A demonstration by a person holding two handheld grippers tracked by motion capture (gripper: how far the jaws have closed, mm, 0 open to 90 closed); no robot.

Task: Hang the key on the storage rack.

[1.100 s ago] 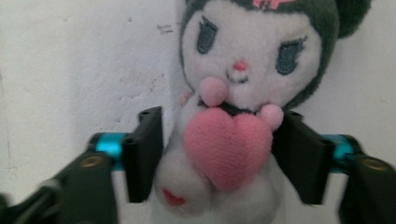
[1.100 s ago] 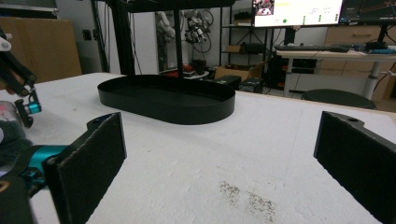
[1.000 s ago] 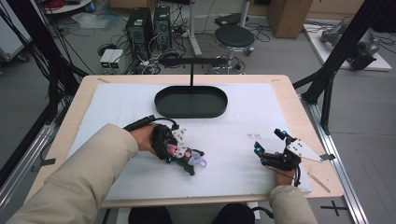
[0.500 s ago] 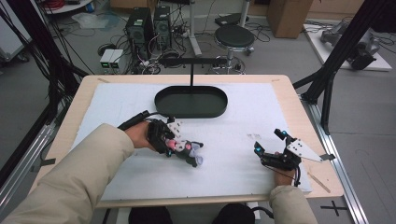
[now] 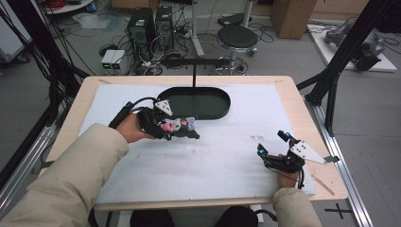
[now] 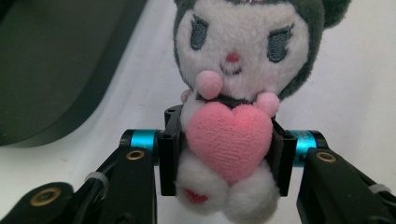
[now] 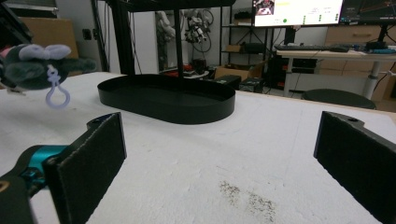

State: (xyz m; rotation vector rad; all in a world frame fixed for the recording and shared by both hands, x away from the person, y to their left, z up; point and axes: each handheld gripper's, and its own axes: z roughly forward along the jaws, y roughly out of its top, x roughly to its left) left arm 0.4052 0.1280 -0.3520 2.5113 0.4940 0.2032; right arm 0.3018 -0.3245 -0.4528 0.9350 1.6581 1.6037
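two claws — left claw clamps plush toy, right claw wide.

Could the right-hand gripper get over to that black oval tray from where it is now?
Probably yes. The right gripper sits open and empty on the white mat, and bare mat lies between it and the black tray. The left gripper, holding the plush toy, is off to the side.
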